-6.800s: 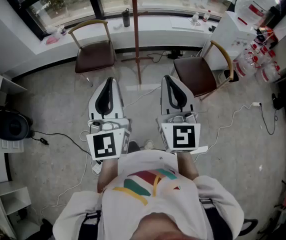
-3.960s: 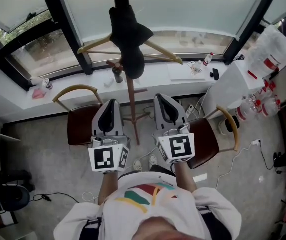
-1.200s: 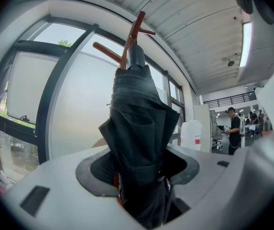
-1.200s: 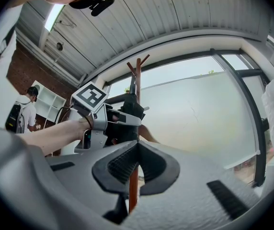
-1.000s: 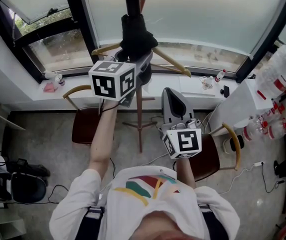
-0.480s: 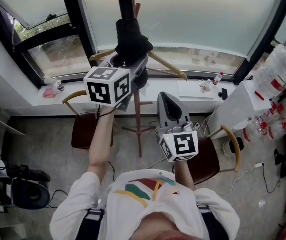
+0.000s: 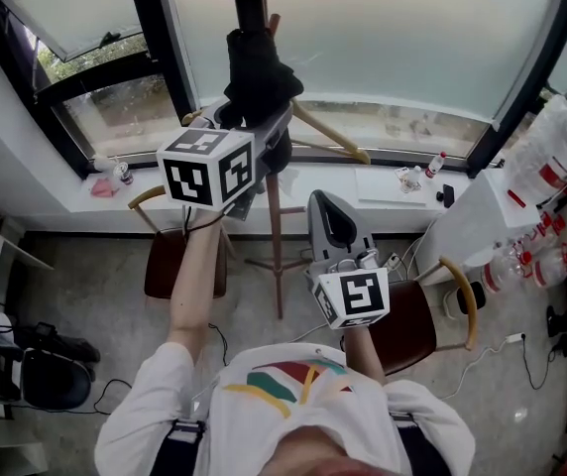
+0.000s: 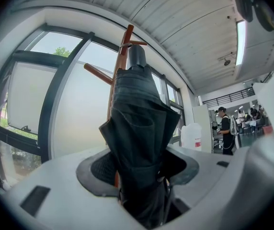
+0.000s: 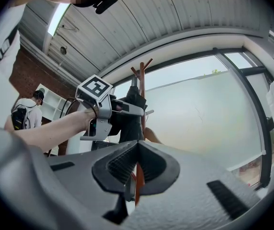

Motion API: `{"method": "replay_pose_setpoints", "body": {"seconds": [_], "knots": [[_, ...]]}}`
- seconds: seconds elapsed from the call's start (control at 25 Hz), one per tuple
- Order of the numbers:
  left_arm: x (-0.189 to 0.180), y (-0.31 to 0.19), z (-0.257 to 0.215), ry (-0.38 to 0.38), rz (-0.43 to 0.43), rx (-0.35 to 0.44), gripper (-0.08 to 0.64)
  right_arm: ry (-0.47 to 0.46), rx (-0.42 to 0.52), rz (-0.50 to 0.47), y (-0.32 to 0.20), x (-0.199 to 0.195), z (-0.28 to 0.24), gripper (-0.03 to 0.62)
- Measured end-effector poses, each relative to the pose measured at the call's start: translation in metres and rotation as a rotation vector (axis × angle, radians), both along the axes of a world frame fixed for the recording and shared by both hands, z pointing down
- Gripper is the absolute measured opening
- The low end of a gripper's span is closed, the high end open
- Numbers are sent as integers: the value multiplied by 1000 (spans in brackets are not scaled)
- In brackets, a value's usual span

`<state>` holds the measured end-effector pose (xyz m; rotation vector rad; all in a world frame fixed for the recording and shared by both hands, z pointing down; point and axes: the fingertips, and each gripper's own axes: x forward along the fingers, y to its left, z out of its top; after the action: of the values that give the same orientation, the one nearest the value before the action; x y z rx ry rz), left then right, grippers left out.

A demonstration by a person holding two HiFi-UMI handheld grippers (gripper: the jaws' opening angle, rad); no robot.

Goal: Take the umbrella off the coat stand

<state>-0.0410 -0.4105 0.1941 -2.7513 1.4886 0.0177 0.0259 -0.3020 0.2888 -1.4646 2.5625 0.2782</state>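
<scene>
One step done, we judge: left claw (image 7: 260, 135) clamped on the folded umbrella (image 7: 256, 67) | umbrella up against the coat stand (image 7: 277, 256) pole (not yet free) | right claw (image 7: 337, 218) together, empty | remaining: lift it clear

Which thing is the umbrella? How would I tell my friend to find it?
Find the big frosted window, then the tall wooden coat stand in front of it. Near its top is the umbrella, folded up, black and floppy, with the left gripper closed round its lower end. Everything else up there is bare brown wood.
</scene>
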Motion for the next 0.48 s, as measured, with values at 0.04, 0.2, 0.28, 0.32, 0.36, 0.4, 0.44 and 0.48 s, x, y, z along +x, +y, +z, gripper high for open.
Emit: {"method": "replay_pose_setpoints", "body": {"seconds": [0.04,0.2,0.28,0.32,0.36,0.4,0.44,0.48], "knots": [[0,1,-1,-2,-2,-1,252,-4,-4,3,1,1,1,0],[1,2,-9,-11,-7,13,252,-18,-25,8,3,6,3,0],[1,2,-15,-9,-15,24,252,-22,-30,8,5,8,4,0],[1,1,-19,-8,-20,30,252,-24,-29,7,6,8,4,0],[0,0,-22,-6,-24,35,252,-26,-28,6,7,8,4,0],[-1,0,-25,-6,-27,41,252,-28,-27,5,7,8,5,0],[-1,-1,-27,-6,-25,44,252,-31,-26,6,8,8,5,0],[0,-2,-29,-5,-20,45,252,-33,-25,6,9,7,5,0]]}}
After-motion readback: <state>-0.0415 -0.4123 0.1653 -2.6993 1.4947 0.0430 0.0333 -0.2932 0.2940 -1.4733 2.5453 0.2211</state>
